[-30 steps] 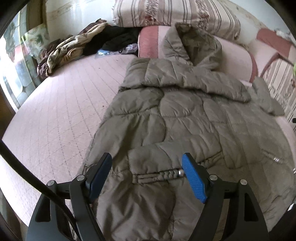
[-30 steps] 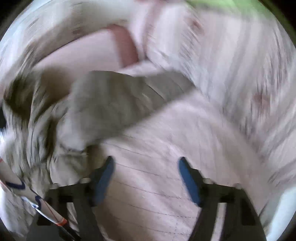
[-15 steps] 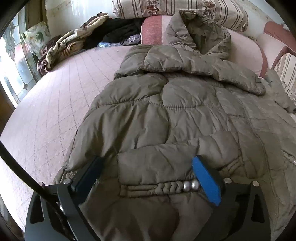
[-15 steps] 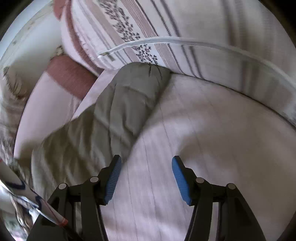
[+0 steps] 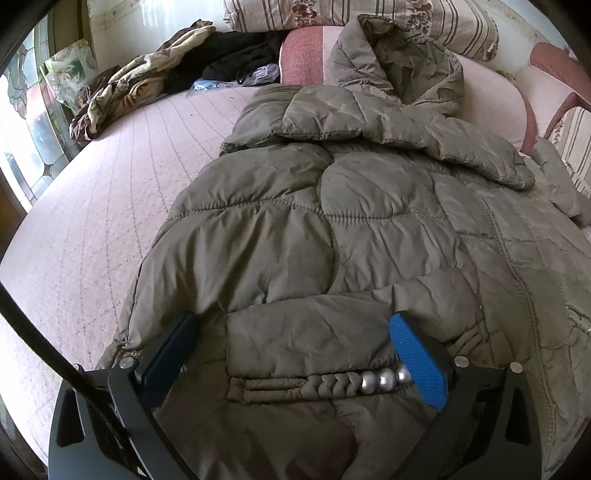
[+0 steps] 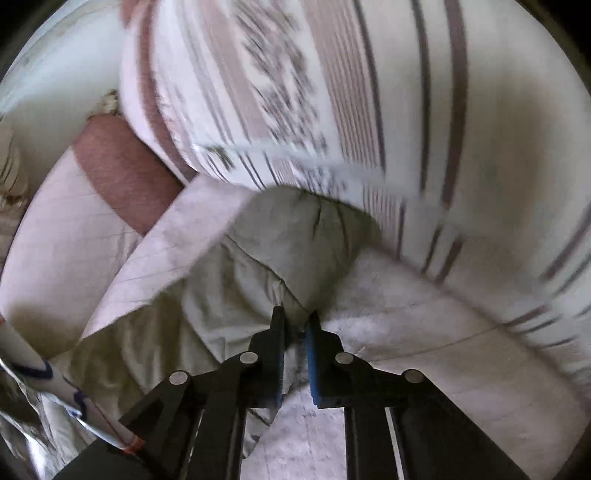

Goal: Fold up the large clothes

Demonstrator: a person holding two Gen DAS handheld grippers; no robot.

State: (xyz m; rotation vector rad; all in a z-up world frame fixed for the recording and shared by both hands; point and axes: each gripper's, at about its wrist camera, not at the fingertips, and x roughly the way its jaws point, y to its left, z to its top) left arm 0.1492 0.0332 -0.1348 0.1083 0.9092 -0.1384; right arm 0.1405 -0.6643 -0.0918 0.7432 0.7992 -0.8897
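Observation:
An olive-green quilted hooded jacket [image 5: 351,221] lies spread on a pink bed, hood toward the pillows. One sleeve is folded across its lower part, cuff [image 5: 314,384] with silver snaps between my left fingers. My left gripper [image 5: 295,350] is open, straddling that cuff just above the fabric. In the right wrist view my right gripper [image 6: 295,321] is shut on the edge of the jacket's other sleeve [image 6: 288,251], which lies against a striped pillow [image 6: 369,110].
The pink quilted bedspread [image 5: 92,221] stretches to the left. A heap of other clothes [image 5: 147,81] lies at the far left corner. Striped pillows [image 5: 369,14] and a pink bolster [image 5: 306,55] line the head of the bed. A window [image 5: 26,110] is at the left.
My right gripper has moved onto the far sleeve end and closed on it. My left gripper has moved forward and lower over the folded sleeve cuff, staying open.

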